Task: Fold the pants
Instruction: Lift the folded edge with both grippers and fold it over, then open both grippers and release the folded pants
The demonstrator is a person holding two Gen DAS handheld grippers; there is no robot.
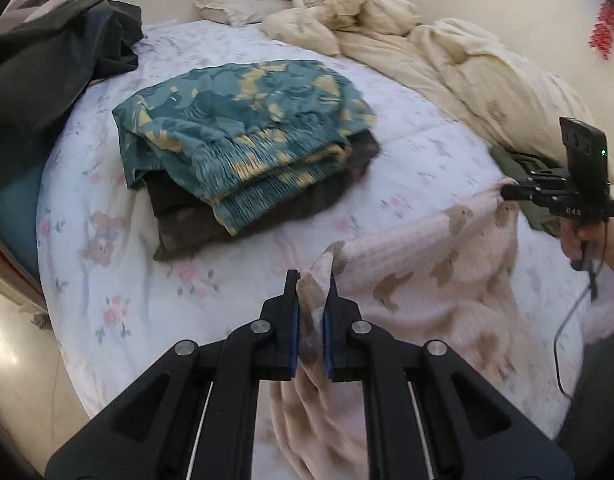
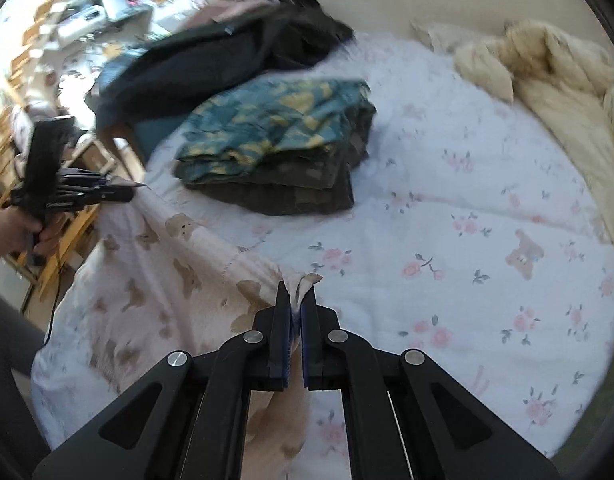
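Left wrist view first: the left tongs [image 1: 311, 280] were pinching a bunched corner of the pink bear-print pants [image 1: 427, 264], cloth wedged right between the blue pads. The pants were stretched across the near part of the bed [image 1: 407, 136], over the floral sheet, with the far corner running to the right tongs [image 1: 507, 192], whose jaws looked pressed onto that edge too. Behind them sat a stack of folded clothes [image 1: 243, 128], teal-and-yellow piece on top of something dark, and a rumpled cream duvet [image 1: 487, 68] toward the wall.

Right wrist view: same story from the other side. The right tongs were clamped on a little tuft of pink fabric, and the left tongs across the way held the opposite corner, so the pants hung taut-ish between them and draped down to the sheet.

My guess on handling: the pants looked fleecy, light and totally floppy, so no stiffness to help. Corners or waistband edge seemed the sane places to grab, keeping both ends level or it would sag and bunch.
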